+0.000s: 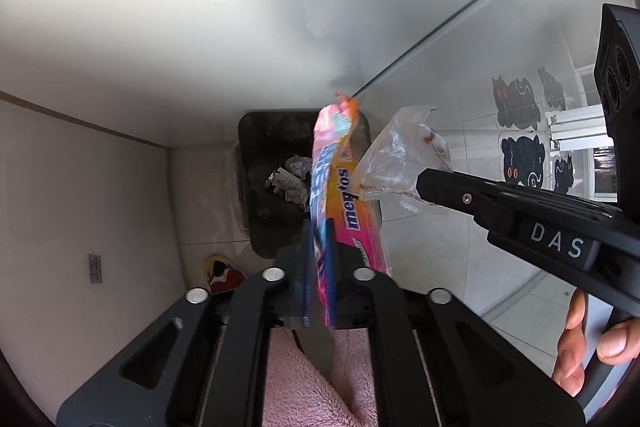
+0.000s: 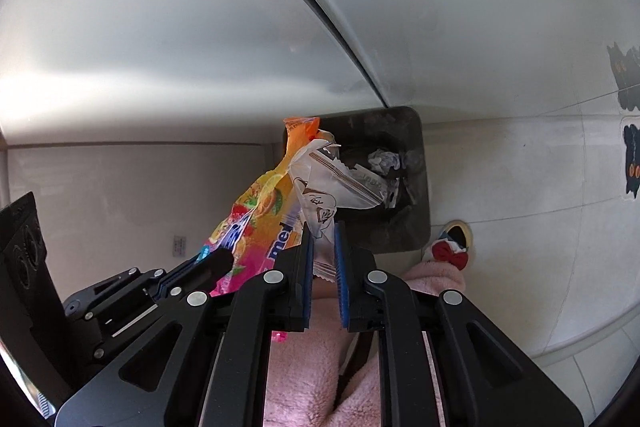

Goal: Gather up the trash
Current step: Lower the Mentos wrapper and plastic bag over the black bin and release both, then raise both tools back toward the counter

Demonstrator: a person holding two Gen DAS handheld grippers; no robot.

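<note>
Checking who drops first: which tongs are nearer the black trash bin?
Too close to call. The left tongs hold the Mentos wrapper above the black trash bin; the right tongs hold the clear wrapper beside it, also above.

The bin stood on the floor against the wall, crumpled paper inside it, 2 wrappers above.

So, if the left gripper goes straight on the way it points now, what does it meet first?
Most likely the open black trash bin below. The left gripper, holding the Mentos wrapper, points down into it, towards the crumpled paper inside. Nothing else seems to lie between, though depth is hard to judge.
</note>
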